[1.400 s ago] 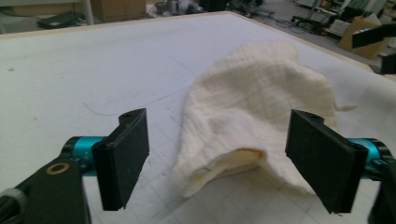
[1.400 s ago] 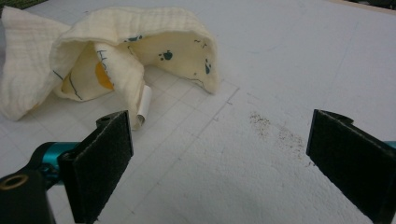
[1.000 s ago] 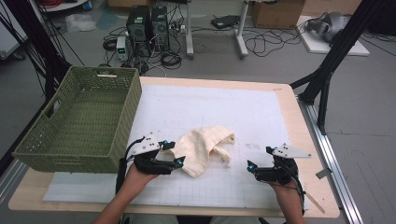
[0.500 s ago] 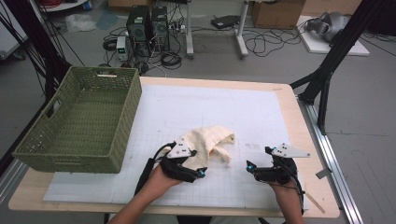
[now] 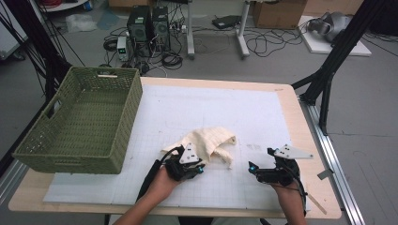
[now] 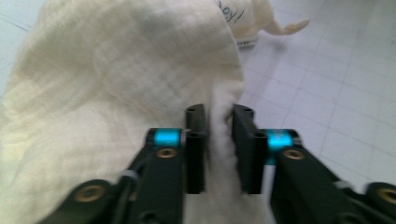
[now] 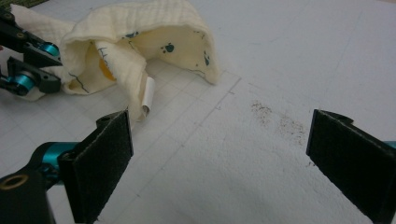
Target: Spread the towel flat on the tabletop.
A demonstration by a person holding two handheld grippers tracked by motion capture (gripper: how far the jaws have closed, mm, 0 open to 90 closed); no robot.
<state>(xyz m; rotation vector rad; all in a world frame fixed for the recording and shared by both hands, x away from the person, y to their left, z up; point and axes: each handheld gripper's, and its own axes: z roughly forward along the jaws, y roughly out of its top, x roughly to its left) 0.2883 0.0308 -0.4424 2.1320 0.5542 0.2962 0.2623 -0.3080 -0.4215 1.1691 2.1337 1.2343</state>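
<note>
The table (image 5: 300, 117) carries a white gridded mat (image 5: 244, 117), and the crumpled cream cloth (image 5: 206, 140) lies near the middle of that mat. Left of the cloth, well apart from it, stands the green woven basket (image 5: 80, 122), empty as far as the high view shows. The cloth is a soft garment with small teal paw prints on its inner face and a white label (image 7: 148, 95) hanging from one fold.

The left claw (image 6: 218, 140) sits at the cloth's near left edge; its jaws have just been closing, and a ridge of fabric now stands pinched between them. The right claw (image 7: 219, 154) rests to the right of the cloth, apart from it, with its jaws spread wide over bare mat and nothing between them.

The step in hand looks like securing a grip before lifting. To do it well, the left claw should hold a full fold rather than a thin edge, then rise slowly so the cloth does not slip. The right claw could take the far hem to keep the cloth from bunching.
</note>
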